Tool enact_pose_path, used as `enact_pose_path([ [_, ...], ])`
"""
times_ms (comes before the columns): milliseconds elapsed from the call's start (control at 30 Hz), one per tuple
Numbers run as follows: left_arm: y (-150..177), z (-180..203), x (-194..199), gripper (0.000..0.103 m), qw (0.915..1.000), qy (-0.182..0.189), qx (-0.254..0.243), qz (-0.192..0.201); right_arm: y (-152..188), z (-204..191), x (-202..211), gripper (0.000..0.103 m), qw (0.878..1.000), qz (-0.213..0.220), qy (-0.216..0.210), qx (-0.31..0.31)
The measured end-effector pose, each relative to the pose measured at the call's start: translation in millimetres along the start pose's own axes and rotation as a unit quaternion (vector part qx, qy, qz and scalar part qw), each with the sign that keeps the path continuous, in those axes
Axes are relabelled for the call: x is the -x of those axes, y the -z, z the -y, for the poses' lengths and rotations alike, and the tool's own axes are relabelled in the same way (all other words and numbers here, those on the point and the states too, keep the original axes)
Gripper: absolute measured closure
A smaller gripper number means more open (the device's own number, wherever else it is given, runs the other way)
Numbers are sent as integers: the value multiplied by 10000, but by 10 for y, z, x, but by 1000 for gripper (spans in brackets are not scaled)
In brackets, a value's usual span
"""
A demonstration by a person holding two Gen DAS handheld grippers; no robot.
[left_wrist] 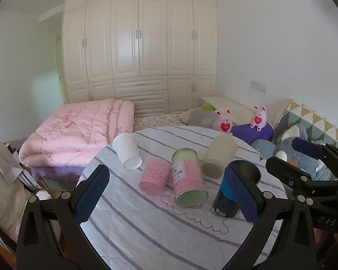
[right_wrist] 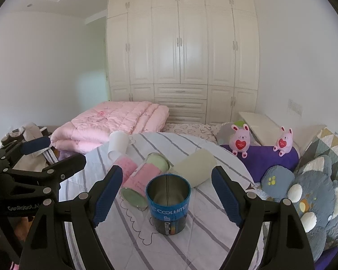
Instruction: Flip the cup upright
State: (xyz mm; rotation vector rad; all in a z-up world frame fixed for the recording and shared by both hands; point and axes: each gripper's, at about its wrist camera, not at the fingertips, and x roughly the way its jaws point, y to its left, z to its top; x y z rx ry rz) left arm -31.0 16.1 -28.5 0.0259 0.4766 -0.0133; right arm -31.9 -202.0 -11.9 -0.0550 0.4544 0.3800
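On the striped table (right_wrist: 214,157) one blue cup (right_wrist: 168,204) stands upright, four lie toppled; both grippers' fingers (right_wrist: 108,193) spread.

Both grippers are matte black plastic with silver round screws. The left gripper (left_wrist: 169,193) and right gripper (right_wrist: 167,194) carry blue textured pads (left_wrist: 91,195). White lettering marks a black body at lower left (right_wrist: 22,207).

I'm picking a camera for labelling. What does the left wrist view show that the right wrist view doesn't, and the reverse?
Only the left wrist view shows the white cup's closed base. Only the right wrist view shows the blue can's lettering and empty inside. Both show the blue can upright, four containers lying on the striped table, and both grippers open: left gripper, right gripper.
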Motion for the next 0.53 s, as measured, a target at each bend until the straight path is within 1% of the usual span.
enact_pose_path([
  [400, 20, 22, -79, 0, 9999, -49, -80, -119, 40, 55, -112, 21, 9994, -236, -210, -128],
  [533, 21, 38, -116, 0, 9996, -57, -186, -191, 60, 84, -152, 21, 9991, -300, -250, -171],
])
